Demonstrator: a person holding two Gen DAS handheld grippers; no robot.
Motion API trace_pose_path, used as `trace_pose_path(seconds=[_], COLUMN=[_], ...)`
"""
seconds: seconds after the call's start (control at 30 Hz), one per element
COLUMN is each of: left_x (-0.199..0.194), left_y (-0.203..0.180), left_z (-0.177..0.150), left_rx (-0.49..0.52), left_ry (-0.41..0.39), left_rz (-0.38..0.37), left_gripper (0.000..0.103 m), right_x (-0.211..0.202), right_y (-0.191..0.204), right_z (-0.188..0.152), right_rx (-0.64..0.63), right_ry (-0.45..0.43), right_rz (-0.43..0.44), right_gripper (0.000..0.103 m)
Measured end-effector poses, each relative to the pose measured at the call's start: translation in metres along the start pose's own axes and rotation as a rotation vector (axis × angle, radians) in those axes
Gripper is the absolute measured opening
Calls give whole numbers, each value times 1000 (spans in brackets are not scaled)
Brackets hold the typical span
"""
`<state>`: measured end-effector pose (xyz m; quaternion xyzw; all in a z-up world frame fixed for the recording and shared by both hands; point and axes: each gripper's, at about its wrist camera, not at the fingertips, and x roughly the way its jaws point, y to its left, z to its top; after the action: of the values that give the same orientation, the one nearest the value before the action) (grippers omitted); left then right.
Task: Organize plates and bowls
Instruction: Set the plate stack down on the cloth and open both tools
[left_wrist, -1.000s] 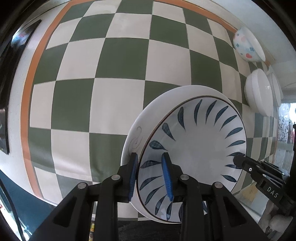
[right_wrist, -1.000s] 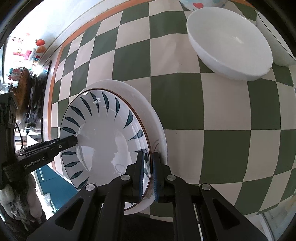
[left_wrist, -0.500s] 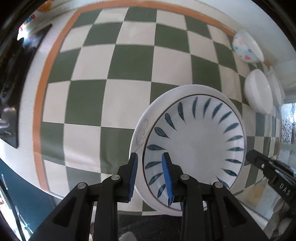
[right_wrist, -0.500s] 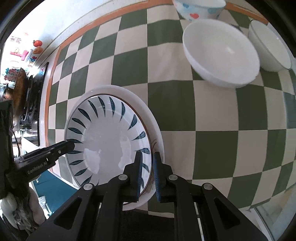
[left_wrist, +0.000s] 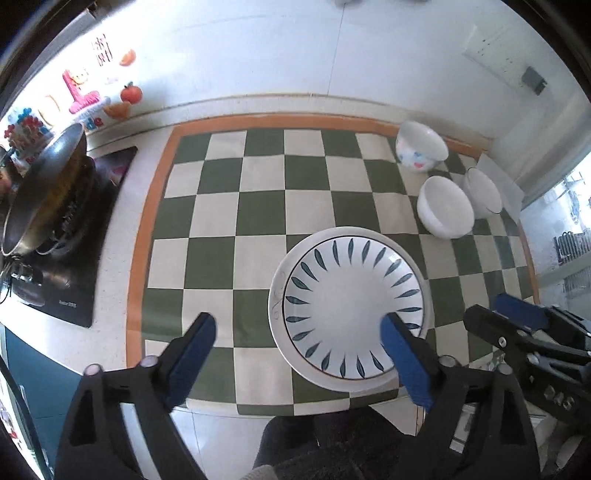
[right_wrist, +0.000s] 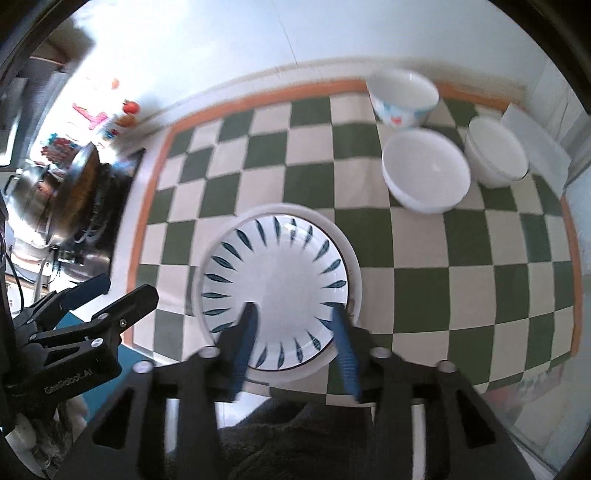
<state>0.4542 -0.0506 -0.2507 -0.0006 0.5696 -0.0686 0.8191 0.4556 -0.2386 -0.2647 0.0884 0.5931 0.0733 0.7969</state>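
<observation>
Leaf-pattern plate (left_wrist: 352, 312) sits nested on a larger white plate (left_wrist: 276, 306), both flat on the green-and-white checkered mat (left_wrist: 258, 206) near the front edge of the counter (left_wrist: 122, 206). Left hand-held gripper (left_wrist: 295, 332) wide open, empty, one blue pad over the mat at left, the other over the near right part of the leaf-pattern plate; contact cannot be told. Right hand-held gripper (right_wrist: 295, 325) partly open, empty, both blue pads (right_wrist: 245, 332) over the near edge of the leaf-pattern plate (right_wrist: 275, 288); right wrist view is motion-blurred. Far right on the mat: white bowl (left_wrist: 445, 212), another white bowl with a dark rim line (left_wrist: 484, 192) just beside it to the right, and a bowl with red and blue spots (left_wrist: 421, 149) farther back, near the orange border. Left of the mat, a wok (left_wrist: 44, 188) on a black gas stove (left_wrist: 74, 258). White wall behind with colorful stickers (left_wrist: 85, 99) at far left.
</observation>
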Motion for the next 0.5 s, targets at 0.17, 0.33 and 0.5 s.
trace_pose_path(seconds=[0.17, 0.33, 0.5], left_x=[-25, -48, -71], left_y=[-3, -9, -12], left_z=[-14, -35, -50], left_rx=[-14, 7, 15], left_ry=[-29, -54, -109], left_rz=[-28, -27, 10], left_gripper=[95, 95, 95], right_x=[-43, -76, -102], right_y=[15, 18, 18], right_z=[-19, -40, -58], right_rx=[-46, -43, -24], right_ry=[-76, -157, -191], right_rz=[-71, -77, -63], right_gripper=[84, 87, 88])
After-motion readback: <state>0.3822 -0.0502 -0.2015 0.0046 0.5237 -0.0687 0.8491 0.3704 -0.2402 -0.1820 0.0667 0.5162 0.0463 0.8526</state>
